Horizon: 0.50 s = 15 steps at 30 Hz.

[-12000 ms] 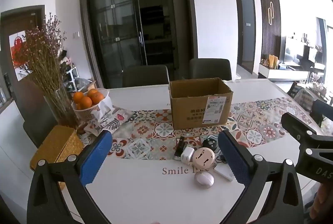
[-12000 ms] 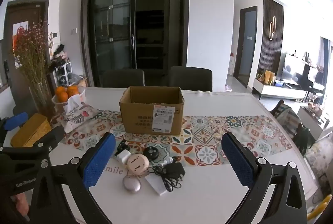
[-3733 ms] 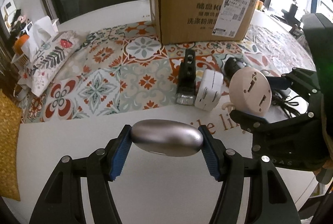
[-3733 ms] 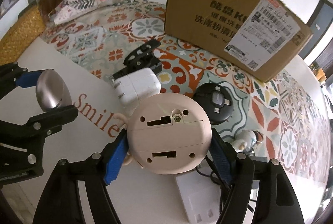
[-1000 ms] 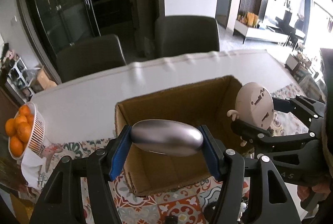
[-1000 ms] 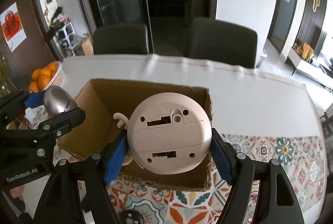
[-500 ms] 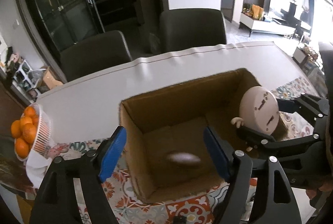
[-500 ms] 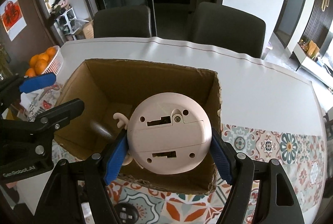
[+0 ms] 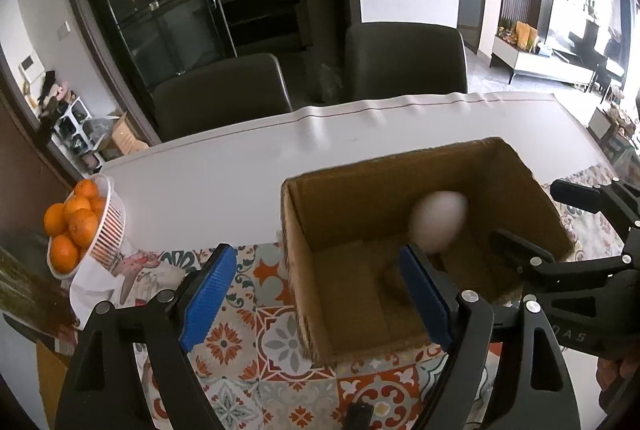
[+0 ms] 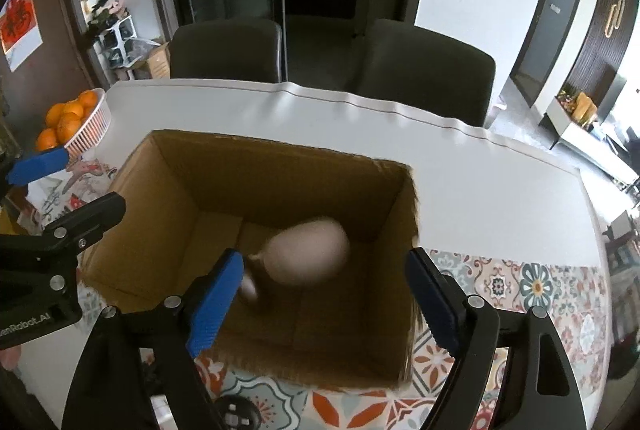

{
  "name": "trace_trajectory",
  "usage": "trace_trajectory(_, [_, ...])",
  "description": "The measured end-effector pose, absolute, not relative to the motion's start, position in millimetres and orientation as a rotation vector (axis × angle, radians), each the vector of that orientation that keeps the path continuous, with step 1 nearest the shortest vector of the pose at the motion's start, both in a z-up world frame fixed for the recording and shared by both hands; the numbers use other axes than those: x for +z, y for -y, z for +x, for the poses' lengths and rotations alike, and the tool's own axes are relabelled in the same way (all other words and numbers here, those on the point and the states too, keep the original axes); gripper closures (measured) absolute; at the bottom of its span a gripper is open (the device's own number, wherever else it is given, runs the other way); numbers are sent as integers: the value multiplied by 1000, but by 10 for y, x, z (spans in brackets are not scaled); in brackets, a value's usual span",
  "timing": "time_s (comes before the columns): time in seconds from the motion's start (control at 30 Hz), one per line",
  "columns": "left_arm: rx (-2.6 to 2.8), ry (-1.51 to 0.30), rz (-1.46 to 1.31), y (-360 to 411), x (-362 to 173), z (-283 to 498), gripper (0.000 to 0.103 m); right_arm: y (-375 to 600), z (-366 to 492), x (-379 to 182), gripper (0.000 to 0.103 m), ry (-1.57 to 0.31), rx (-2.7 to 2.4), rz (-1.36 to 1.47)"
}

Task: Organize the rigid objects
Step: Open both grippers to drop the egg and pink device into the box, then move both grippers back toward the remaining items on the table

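An open cardboard box (image 9: 296,230) (image 10: 172,158) stands on the patterned table runner. A round pink device (image 10: 308,256), blurred by motion, is falling inside the box; it also shows in the left wrist view (image 9: 438,224). A silver oval object (image 10: 250,288) lies on the box floor, partly hidden by my right finger. My left gripper (image 9: 316,300) is open and empty above the box's near left corner. My right gripper (image 10: 322,300) is open and empty above the box's near wall.
A white basket of oranges (image 9: 76,226) (image 10: 70,124) stands at the left on a printed cloth. Two dark chairs (image 10: 420,70) stand behind the white table. A dark round gadget (image 10: 236,410) lies on the runner in front of the box.
My right gripper has opened and let go of the pink device, which now drops into the box. The silver object has settled on the box floor. My left gripper stays open.
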State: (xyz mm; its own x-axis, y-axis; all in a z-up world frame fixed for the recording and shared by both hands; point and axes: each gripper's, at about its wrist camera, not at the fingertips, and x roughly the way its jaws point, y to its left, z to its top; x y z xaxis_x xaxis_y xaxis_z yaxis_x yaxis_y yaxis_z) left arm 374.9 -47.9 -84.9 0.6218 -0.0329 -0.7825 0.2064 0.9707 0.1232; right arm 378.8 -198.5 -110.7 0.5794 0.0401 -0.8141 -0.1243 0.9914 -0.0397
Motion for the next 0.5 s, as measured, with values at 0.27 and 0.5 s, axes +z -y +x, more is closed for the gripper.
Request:
trace_trajectory(0.27, [-130, -853, 204, 346, -738, 3482, 17, 1906, 3543, -978, 20, -898, 57, -84])
trace_trajectory(0.5, [-115, -834, 189, 216, -665, 3216, 16, 1792, 3271, -879, 20, -861, 61, -79])
